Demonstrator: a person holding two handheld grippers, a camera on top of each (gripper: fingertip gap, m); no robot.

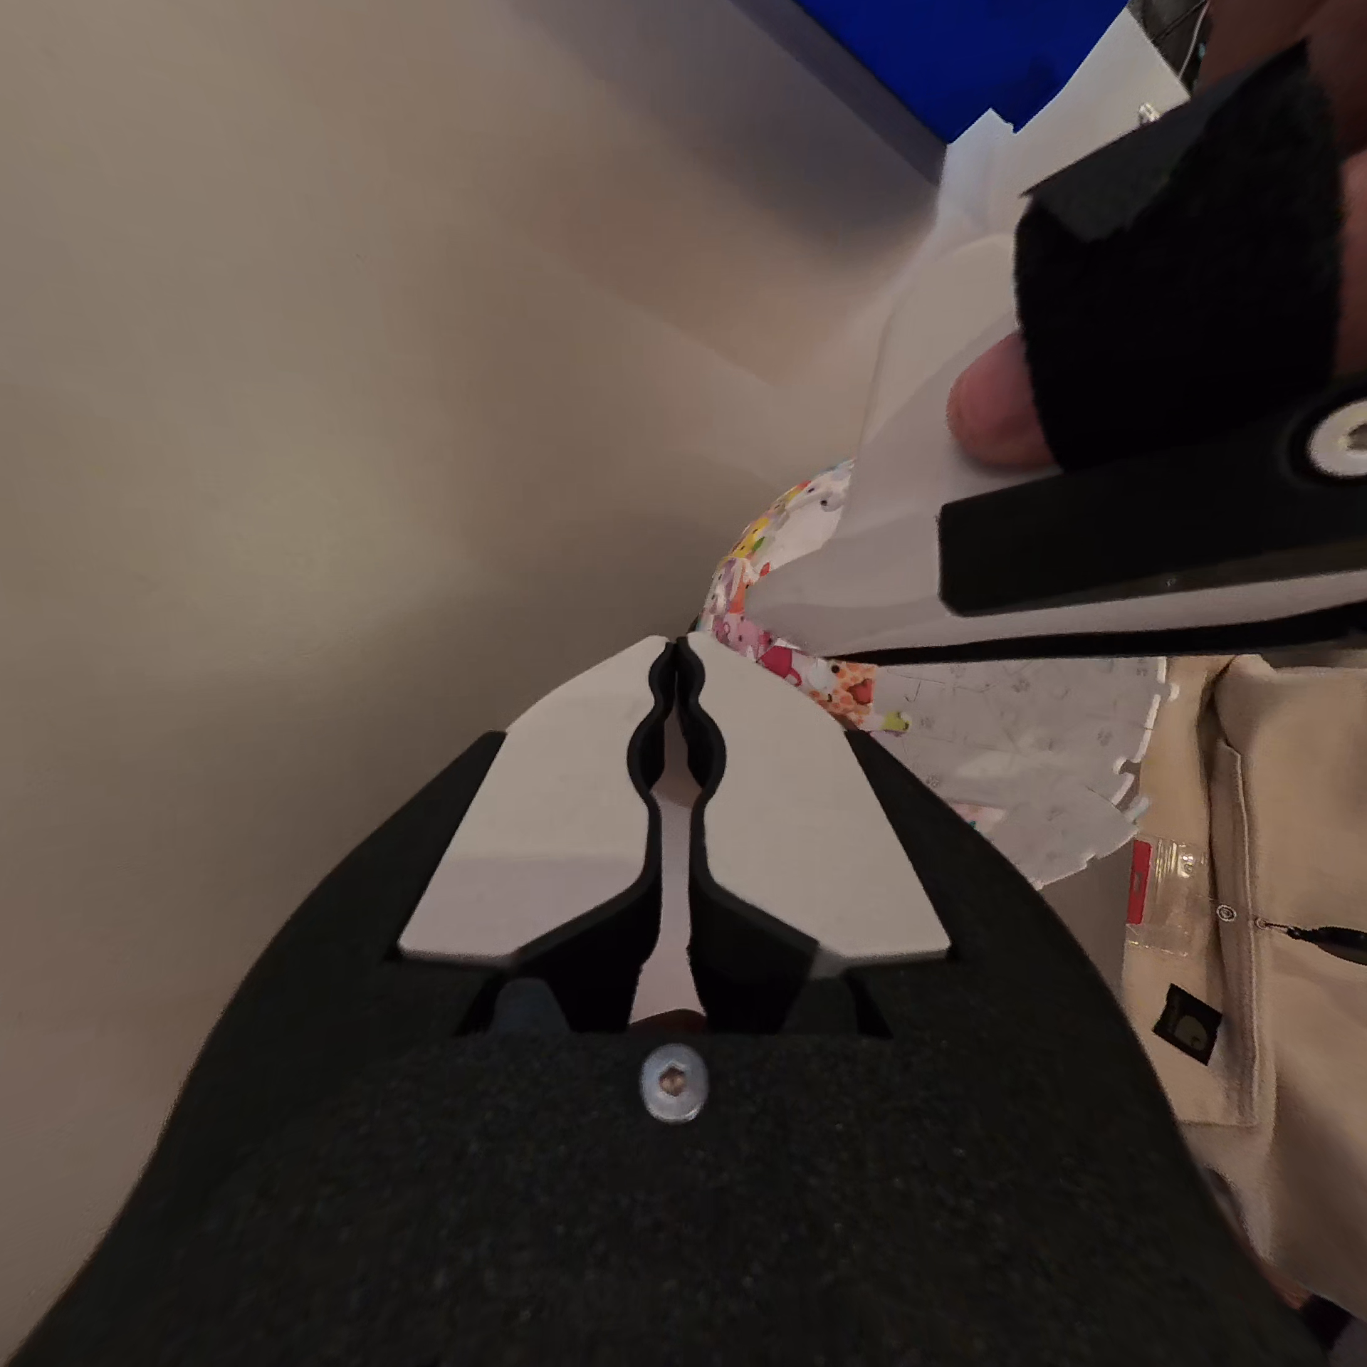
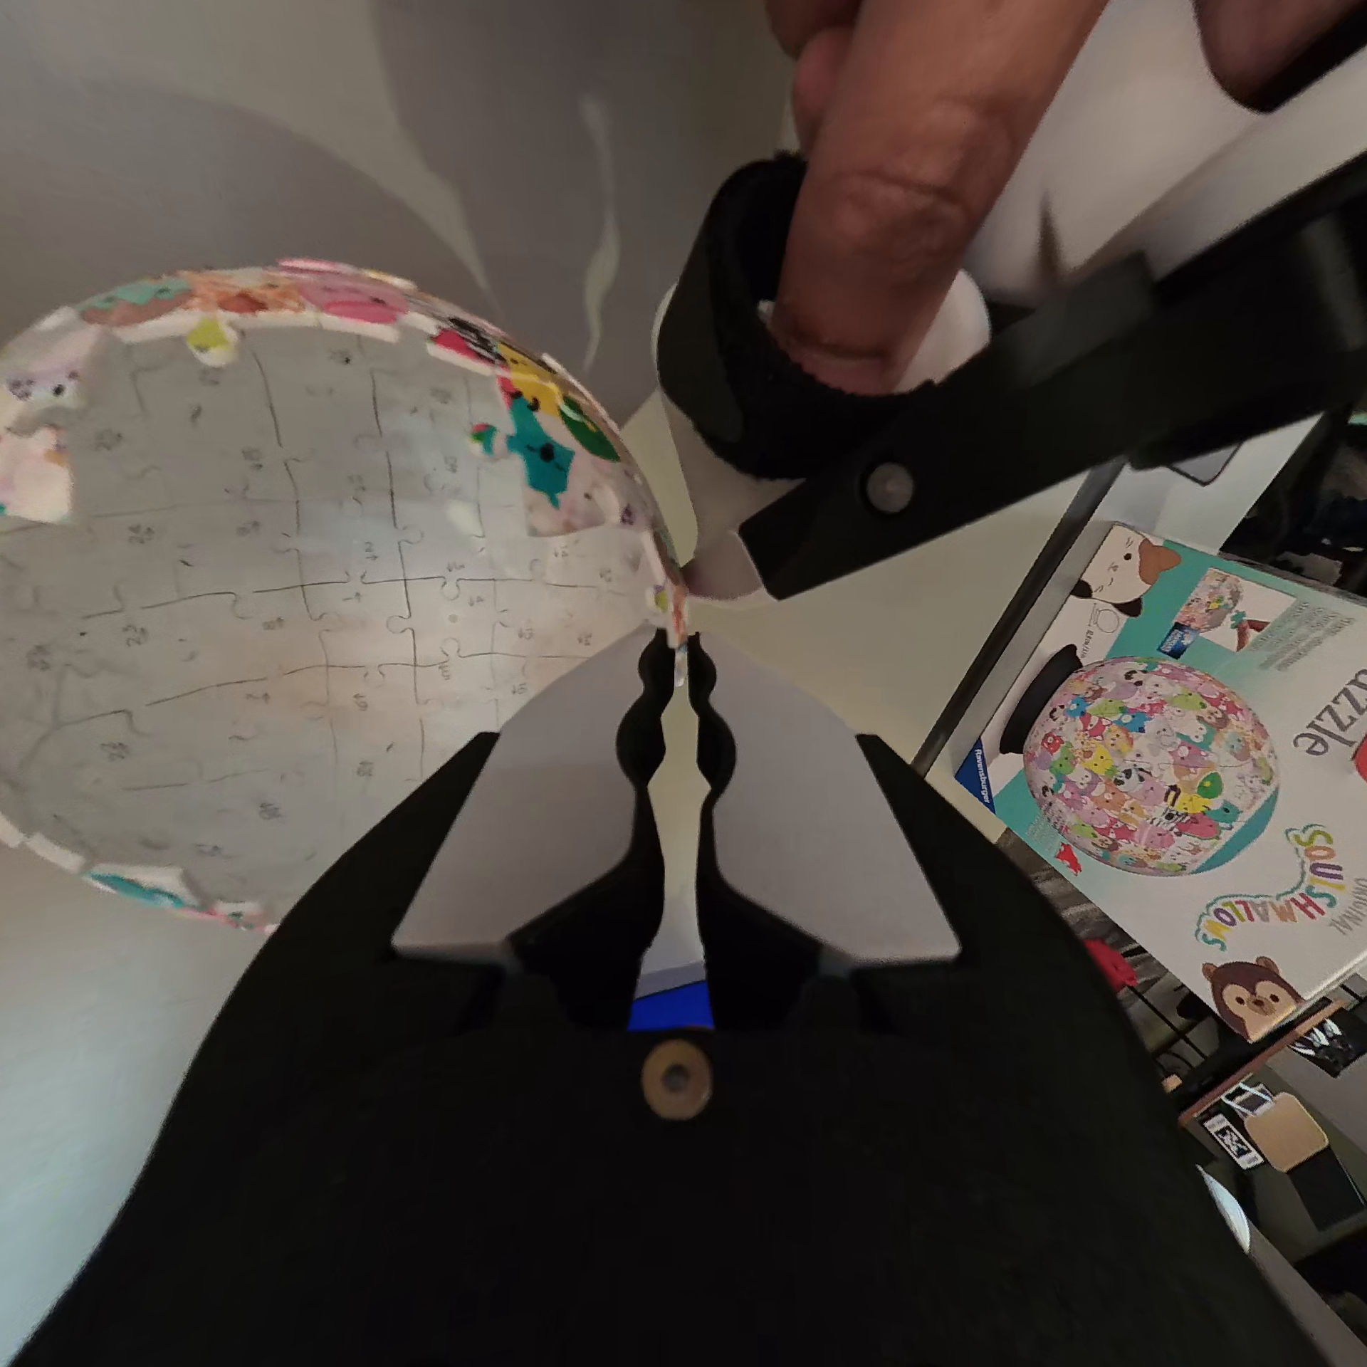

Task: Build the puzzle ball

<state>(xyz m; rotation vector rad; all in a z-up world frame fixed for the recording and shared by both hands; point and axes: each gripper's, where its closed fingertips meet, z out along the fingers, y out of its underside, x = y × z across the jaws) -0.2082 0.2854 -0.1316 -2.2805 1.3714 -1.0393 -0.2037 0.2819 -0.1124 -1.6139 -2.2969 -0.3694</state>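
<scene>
The puzzle ball (image 2: pixel 296 592) is a half-built open shell; its grey-white numbered inside faces the right wrist view, with colourful cartoon pieces along the rim. My right gripper (image 2: pixel 678 651) is shut on the shell's thin rim at its right side. My left gripper (image 2: pixel 703 584) comes in from the upper right with its tip against the same rim just above. In the left wrist view the left gripper (image 1: pixel 677 651) is shut, its tip beside the ball's colourful edge (image 1: pixel 747 592); I cannot tell whether it pinches the rim. The right gripper's white finger (image 1: pixel 851 584) lies across the ball.
The puzzle's box (image 2: pixel 1183 740) lies on a wire shelf at the right. A blue object (image 1: pixel 962 59) sits at the top. A person's beige clothing (image 1: pixel 1257 888) fills the right side, and a person's fingers (image 2: pixel 888 222) grip the left gripper's handle. A pale plain surface lies behind. The tips of both grippers are at nearly the same place.
</scene>
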